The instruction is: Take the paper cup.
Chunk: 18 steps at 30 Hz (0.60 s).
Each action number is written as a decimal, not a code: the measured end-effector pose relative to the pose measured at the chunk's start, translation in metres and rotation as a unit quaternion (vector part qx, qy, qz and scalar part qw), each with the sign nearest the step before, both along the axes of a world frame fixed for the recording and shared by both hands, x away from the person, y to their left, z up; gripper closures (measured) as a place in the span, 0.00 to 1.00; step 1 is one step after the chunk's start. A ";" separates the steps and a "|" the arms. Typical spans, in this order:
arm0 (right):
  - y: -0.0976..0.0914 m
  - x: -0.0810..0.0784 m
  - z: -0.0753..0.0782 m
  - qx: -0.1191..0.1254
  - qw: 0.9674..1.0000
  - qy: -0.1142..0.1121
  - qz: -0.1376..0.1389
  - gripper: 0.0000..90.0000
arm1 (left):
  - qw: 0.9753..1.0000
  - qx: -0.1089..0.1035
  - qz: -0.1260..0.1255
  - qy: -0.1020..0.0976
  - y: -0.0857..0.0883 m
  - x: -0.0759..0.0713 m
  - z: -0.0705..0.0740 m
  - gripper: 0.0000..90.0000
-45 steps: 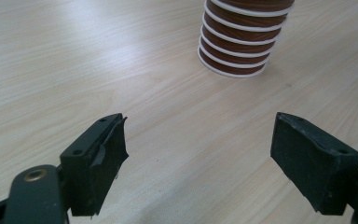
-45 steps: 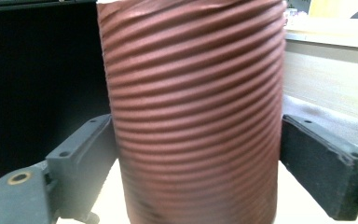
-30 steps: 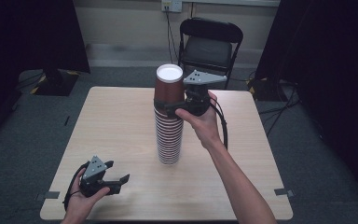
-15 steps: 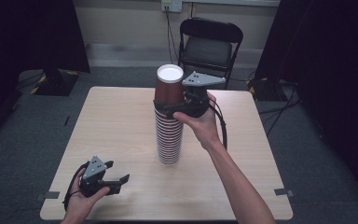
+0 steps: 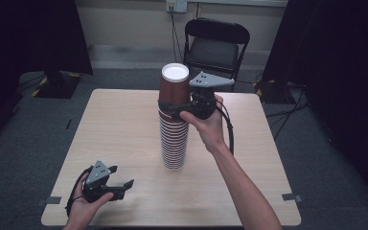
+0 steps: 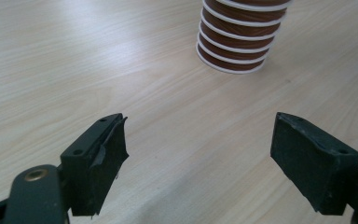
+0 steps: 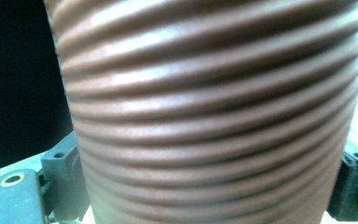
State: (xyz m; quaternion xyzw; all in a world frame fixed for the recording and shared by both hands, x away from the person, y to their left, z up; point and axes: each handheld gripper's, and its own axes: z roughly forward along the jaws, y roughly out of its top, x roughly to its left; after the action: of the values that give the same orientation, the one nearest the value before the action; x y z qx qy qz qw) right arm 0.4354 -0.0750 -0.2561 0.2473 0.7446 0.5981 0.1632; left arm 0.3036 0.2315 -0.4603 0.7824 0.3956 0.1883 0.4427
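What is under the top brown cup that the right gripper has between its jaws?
Under the top cup stands a tall stack of nested brown cups on the wooden table. Only their white rims and brown bands show; their insides are covered.

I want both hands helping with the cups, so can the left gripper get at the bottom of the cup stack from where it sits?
Probably yes. The left gripper rests on the table with open jaws facing the cup stack, and bare tabletop lies between them.
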 end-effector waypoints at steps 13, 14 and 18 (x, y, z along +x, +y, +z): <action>-0.004 -0.001 0.012 0.016 1.000 -0.008 0.001 0.13 | 1.000 0.003 0.001 -0.001 0.000 0.000 0.000 0.20; -0.004 -0.001 0.015 0.018 1.000 -0.013 0.001 0.13 | 1.000 0.006 -0.003 -0.003 -0.001 0.000 -0.001 0.20; -0.004 -0.002 0.020 0.022 1.000 -0.014 0.002 0.13 | 1.000 0.007 -0.006 -0.005 -0.002 0.000 0.000 0.20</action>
State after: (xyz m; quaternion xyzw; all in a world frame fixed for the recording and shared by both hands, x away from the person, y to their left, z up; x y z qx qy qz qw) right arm 0.4337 -0.0793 -0.2364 0.2410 0.7295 0.6180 0.1671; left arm 0.3035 0.2295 -0.4607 0.7870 0.3873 0.1926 0.4399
